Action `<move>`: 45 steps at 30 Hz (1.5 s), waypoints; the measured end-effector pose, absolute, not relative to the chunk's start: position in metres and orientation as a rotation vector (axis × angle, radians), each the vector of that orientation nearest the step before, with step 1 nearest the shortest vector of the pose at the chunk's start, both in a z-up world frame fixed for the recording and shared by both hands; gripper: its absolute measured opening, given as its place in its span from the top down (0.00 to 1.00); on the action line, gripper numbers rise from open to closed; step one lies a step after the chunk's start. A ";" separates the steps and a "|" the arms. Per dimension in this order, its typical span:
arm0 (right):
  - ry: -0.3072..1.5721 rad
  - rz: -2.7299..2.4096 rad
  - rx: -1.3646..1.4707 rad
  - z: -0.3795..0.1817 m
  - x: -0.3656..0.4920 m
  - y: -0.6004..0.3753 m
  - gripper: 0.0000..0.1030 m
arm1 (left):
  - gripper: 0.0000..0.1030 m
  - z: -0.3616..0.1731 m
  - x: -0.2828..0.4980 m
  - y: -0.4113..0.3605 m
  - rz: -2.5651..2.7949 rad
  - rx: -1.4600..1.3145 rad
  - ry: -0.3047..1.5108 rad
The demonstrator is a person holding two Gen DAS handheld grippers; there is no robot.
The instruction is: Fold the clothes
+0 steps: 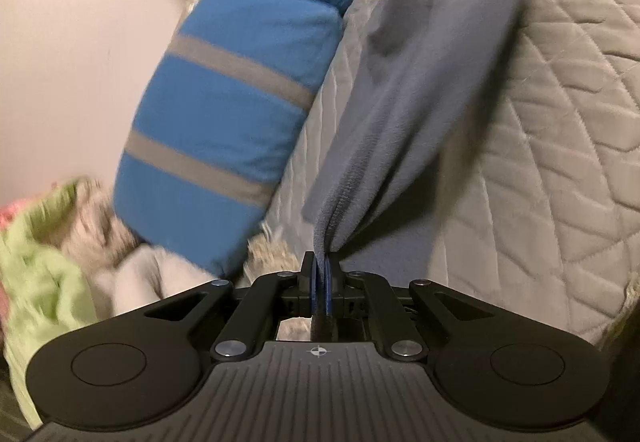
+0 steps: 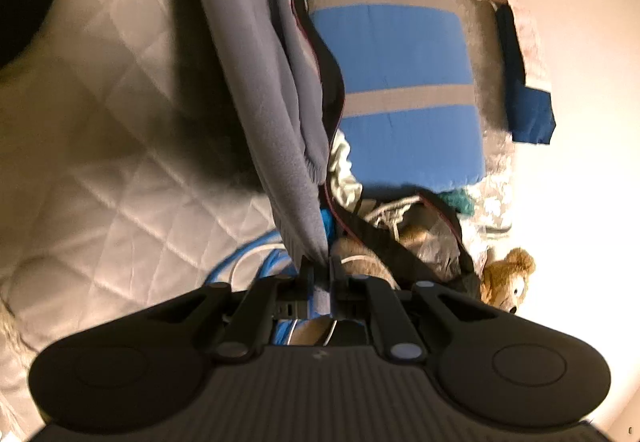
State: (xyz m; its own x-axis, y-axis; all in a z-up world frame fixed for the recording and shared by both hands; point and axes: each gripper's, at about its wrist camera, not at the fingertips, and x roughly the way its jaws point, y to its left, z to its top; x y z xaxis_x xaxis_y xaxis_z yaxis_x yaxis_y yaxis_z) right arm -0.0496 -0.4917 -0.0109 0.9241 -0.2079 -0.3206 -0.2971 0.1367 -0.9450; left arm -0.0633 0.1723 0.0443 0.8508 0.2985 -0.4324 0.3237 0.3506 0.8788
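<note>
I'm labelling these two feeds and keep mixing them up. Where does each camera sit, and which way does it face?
Left wrist: on the left gripper, looking along its fingers, shut on the grey garment over the quilted bedspread.
Right wrist: on the right gripper, shut on the same garment; teddy bear at right.
Shared: garment, bedspread, blue striped bedding.

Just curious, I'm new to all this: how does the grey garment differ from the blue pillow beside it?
The grey garment is plain; the blue pillow has grey stripes. The garment hangs limp, stretched, pinched by the left gripper and right gripper; the pillow lies plump and untouched. The garment looks thin, the pillow thick. Both are soft fabric at the quilted bed.
</note>
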 end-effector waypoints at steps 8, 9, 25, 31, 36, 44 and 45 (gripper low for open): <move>0.455 0.071 -1.457 -0.015 -0.056 -0.501 0.94 | 0.96 0.074 -0.051 0.189 -0.127 1.049 0.725; 0.453 0.070 -1.456 -0.014 -0.057 -0.501 0.94 | 0.96 0.082 -0.047 0.194 -0.141 1.005 0.736; 0.572 0.067 -1.404 -0.031 -0.045 -0.488 0.73 | 0.55 0.066 0.031 0.219 0.043 0.796 0.824; 0.586 0.067 -1.367 -0.034 -0.055 -0.487 0.52 | 0.39 0.063 -0.003 0.212 -0.075 0.884 0.787; 0.603 0.097 -1.378 -0.043 -0.064 -0.487 0.44 | 0.39 0.053 -0.036 0.210 -0.208 0.948 0.836; 0.599 0.116 -1.416 -0.050 -0.066 -0.482 0.43 | 0.43 0.005 -0.025 0.202 -0.190 1.147 0.849; 0.596 0.115 -1.421 -0.050 -0.067 -0.481 0.43 | 0.49 -0.003 -0.020 0.201 -0.181 1.175 0.861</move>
